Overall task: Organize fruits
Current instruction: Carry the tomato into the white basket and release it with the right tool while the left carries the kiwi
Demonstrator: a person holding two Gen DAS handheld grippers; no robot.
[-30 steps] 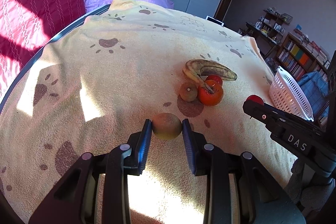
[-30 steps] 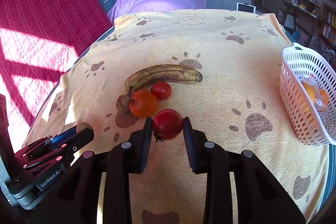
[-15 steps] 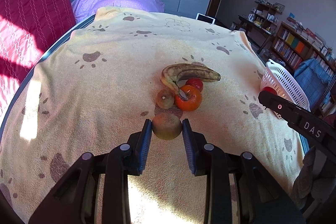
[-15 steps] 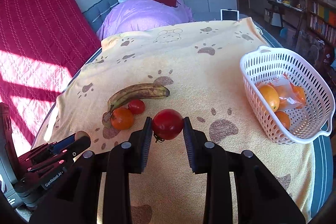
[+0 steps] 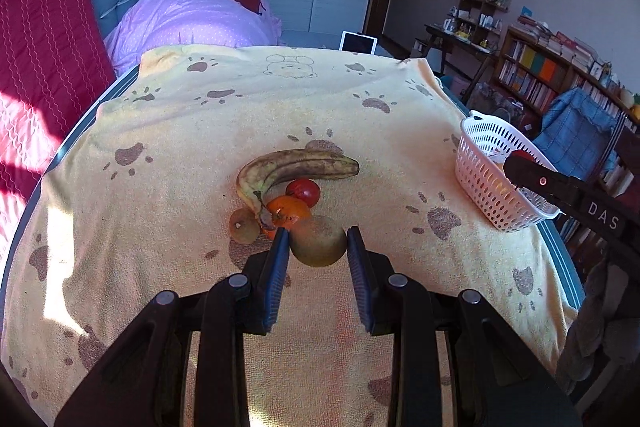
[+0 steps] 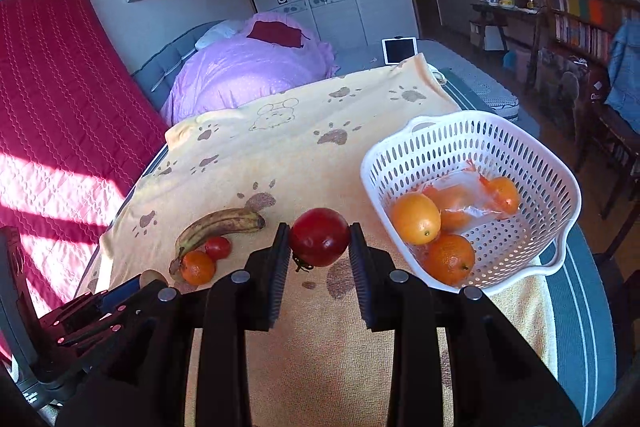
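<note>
My left gripper (image 5: 318,247) clamps a brownish-green fruit (image 5: 318,247), my right gripper (image 6: 319,238) a red tomato (image 6: 319,237) — white basket (image 6: 560,195) of oranges (image 6: 415,218) just right of my right jaws — banana (image 5: 292,167) beyond my left.

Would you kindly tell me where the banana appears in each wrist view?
Left wrist: banana lies centre, just beyond the left claw.
Right wrist: banana sits lower left of centre, left of the right claw.
Shared landmark: the white basket.
</note>
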